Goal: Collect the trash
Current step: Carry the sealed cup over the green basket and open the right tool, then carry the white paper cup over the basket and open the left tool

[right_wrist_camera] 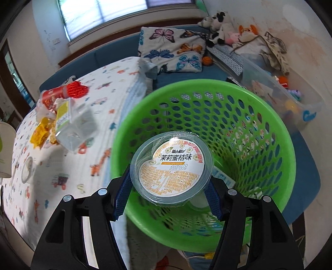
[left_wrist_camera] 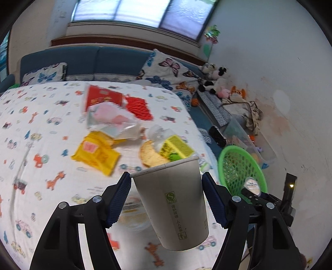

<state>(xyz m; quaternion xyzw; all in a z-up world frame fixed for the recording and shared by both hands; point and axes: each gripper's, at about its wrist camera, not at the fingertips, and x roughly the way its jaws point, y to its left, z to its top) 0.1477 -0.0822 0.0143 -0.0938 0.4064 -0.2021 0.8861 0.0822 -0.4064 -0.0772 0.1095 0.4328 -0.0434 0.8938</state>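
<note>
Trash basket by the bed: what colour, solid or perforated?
Bright green basket, walls perforated with round holes; clearest in the right wrist view.

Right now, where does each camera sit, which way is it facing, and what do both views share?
Left wrist: rides the left tongs, looking across the bed toward the window; its fingers clamp a paper cup.
Right wrist: rides the right tongs, looking down into the green basket; its fingers grip a sealed plastic cup.
Shared: the basket, the butterfly pillow, and the bed's trash.

Daylit window (left_wrist_camera: pixel 143 14) above a blue sofa (left_wrist_camera: pixel 97 60), butterfly cushion (right_wrist_camera: pixel 172 50), stained white wall (left_wrist_camera: pixel 280 72).
</note>
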